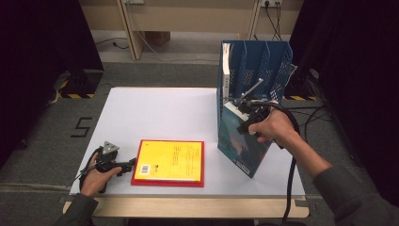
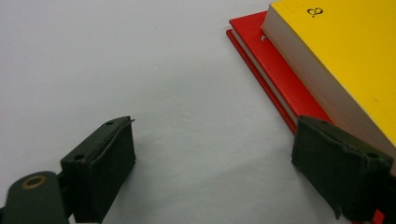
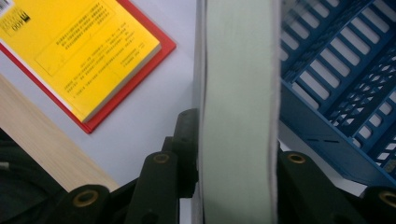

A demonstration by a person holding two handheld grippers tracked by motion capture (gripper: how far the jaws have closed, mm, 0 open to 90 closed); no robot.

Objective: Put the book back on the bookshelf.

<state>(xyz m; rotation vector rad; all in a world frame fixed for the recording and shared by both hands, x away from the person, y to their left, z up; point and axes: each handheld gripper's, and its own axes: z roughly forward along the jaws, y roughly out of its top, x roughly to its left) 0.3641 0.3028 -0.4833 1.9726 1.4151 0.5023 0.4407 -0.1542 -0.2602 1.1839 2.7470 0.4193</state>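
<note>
The right gripper (image 1: 248,115) clamps a thick teal-covered book (image 1: 242,141) by its top edge; in the right gripper view the book's pale page block (image 3: 238,112) stands between the two black jaws, touching both. The book leans tilted against the front of the blue file rack (image 1: 263,61), its lower corner on the white table (image 1: 160,113). The left gripper (image 1: 123,165) rests on the table with jaws wide apart, holding nothing, just beside a yellow book (image 1: 170,160) lying on a red book (image 1: 136,181). The teal book's title is too dark to read, and the hand hides the jaw tips in the high view
</note>
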